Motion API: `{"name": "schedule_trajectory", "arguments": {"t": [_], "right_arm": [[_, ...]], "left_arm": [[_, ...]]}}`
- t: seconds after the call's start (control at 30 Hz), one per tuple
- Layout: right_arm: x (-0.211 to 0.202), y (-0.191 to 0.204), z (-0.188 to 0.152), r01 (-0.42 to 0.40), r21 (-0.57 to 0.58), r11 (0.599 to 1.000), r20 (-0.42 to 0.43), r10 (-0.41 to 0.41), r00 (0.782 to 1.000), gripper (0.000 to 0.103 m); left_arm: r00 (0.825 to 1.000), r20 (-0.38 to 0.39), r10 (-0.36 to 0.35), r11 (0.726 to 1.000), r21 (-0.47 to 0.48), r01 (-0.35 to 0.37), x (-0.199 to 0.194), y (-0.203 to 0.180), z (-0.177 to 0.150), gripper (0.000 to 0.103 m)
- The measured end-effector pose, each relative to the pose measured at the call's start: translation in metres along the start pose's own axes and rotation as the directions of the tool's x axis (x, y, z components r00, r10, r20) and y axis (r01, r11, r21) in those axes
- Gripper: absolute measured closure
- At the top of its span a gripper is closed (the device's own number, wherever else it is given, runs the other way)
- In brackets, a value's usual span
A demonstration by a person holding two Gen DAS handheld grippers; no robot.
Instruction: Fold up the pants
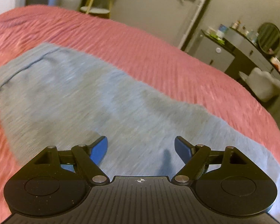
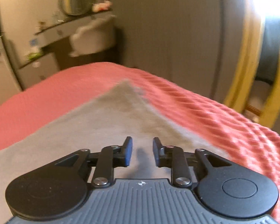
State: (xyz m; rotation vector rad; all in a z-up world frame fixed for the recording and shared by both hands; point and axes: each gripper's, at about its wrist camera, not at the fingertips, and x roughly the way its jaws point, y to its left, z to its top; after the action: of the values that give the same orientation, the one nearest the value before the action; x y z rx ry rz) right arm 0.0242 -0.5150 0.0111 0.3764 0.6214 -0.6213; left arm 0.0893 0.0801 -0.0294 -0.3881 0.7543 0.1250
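Grey pants (image 1: 80, 97) lie flat on a pink ribbed bedspread (image 1: 158, 61). In the left wrist view my left gripper (image 1: 141, 148) hovers over the cloth with its blue-padded jaws wide open and empty. In the right wrist view the pants (image 2: 95, 119) run to a pointed corner ahead, on the same bedspread (image 2: 224, 123). My right gripper (image 2: 142, 152) is just above the cloth, jaws partly open with a narrow gap, holding nothing. Both views are motion-blurred.
A dresser with a round mirror (image 1: 269, 38) and small items stands beyond the bed, with a white chair (image 1: 265, 85) beside it. A wooden stool (image 1: 99, 0) stands at the far side. A yellow curtain (image 2: 252, 59) hangs at the right.
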Motion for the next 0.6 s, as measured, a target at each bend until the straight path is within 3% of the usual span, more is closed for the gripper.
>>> {"name": "schedule_trajectory", "arguments": {"t": [0.13,0.27,0.33,0.37,0.43,0.5,0.6], "right_arm": [[-0.01,0.04,-0.021,-0.129,-0.063,0.99,-0.04,0.126,0.991,0.069],[0.004,0.079,-0.041,-0.201,-0.121,0.972,-0.116,0.187,0.975,0.036],[0.008,0.096,-0.047,-0.165,-0.17,0.972,-0.108,0.148,0.983,0.027],[0.008,0.102,-0.051,-0.152,-0.196,0.969,-0.096,0.136,0.986,0.016],[0.01,0.112,-0.055,-0.132,-0.242,0.961,-0.101,0.11,0.989,0.016],[0.009,0.12,-0.051,-0.1,-0.277,0.956,-0.11,0.072,0.991,0.017],[0.006,0.138,-0.039,-0.187,-0.22,0.957,-0.093,0.17,0.981,0.017]], "left_arm": [[0.999,0.039,0.002,0.994,0.111,-0.006,0.02,-0.025,0.003,0.017],[0.996,0.07,0.055,0.974,0.216,-0.069,0.035,-0.033,-0.003,0.016],[0.99,0.112,0.086,0.951,0.288,-0.115,0.037,-0.032,-0.007,0.014],[0.986,0.131,0.101,0.94,0.312,-0.138,0.037,-0.03,-0.008,0.011],[0.984,0.143,0.107,0.939,0.31,-0.147,0.036,-0.026,-0.007,0.009],[0.988,0.124,0.092,0.959,0.256,-0.121,0.036,-0.02,-0.004,0.008],[0.988,0.122,0.094,0.959,0.257,-0.123,0.038,-0.022,-0.007,0.007]]}}
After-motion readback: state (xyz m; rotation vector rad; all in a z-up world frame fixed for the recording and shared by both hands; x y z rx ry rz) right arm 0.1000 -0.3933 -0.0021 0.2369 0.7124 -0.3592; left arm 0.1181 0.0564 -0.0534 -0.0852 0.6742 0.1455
